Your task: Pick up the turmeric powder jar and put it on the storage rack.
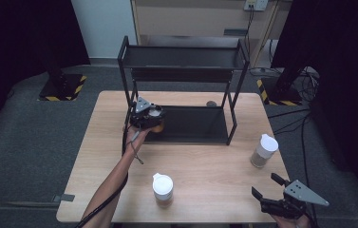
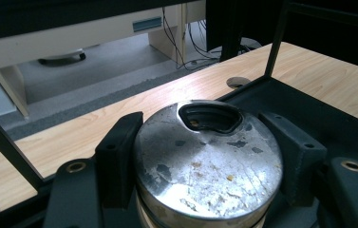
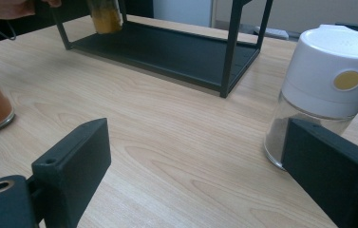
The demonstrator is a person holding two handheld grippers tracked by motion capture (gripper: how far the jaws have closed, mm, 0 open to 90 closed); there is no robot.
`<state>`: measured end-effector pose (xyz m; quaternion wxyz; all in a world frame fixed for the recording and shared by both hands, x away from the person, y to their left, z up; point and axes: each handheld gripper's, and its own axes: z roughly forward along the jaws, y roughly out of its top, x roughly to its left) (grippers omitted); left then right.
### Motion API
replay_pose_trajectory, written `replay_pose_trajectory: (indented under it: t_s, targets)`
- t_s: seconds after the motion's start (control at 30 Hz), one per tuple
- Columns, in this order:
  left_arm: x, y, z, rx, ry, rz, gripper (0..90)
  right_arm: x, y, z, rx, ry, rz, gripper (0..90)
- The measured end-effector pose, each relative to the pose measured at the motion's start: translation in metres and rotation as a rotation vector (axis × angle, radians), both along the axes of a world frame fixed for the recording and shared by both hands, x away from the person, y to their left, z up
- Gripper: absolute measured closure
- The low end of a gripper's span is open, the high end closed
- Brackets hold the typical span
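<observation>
Progress first, judged from the layout: black two-tier rack [image 1: 186,76] at upper centre of the high view, still bare on both shelves apart from one arrival. Left gripper [image 1: 146,115], just left of centre in that view, clamped on a spice jar [image 2: 207,164] with a worn silvery lid, jaws pressed against either side of it, the jar held at the left end of the lower shelf; resting on the shelf or just above it, cannot tell. Looks like one jar of three nearly placed, release not yet made.

Left to do, by the look of it: white-lidded jar [image 1: 264,150] at right of the high view, standing on the table well apart from the rack, and a second white-capped jar [image 1: 163,189] with brown contents at lower centre. Right gripper [image 1: 281,197] at lower right, jaws spread wide, nothing between them, pointing toward the right-hand jar and near it.

Surface and room: pale wood-grain table [image 1: 205,161], grey carpet [image 1: 24,137] around it, dark curtains at both upper corners, yellow-black striped stand bases on the floor at left and right, beige cabinet with trailing cables along the top edge.
</observation>
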<state>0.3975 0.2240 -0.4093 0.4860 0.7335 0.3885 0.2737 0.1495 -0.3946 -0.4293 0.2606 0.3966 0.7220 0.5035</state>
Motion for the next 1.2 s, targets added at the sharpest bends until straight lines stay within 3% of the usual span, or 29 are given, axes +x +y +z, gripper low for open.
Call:
replay_pose_trajectory:
  t_s: [0.17,0.23,1.2]
  targets:
    - [0.003,-0.002,-0.006,0.023,0.014,0.016,33.9,0.000,0.000,0.000,0.001,0.000,0.001,9.3]
    - [0.003,-0.001,-0.010,0.004,0.024,0.021,33.9,0.000,0.000,0.000,0.000,-0.001,0.002,9.3]
    - [0.006,0.002,-0.024,-0.008,0.043,0.050,33.9,0.000,0.000,0.000,0.000,0.002,0.001,9.3]
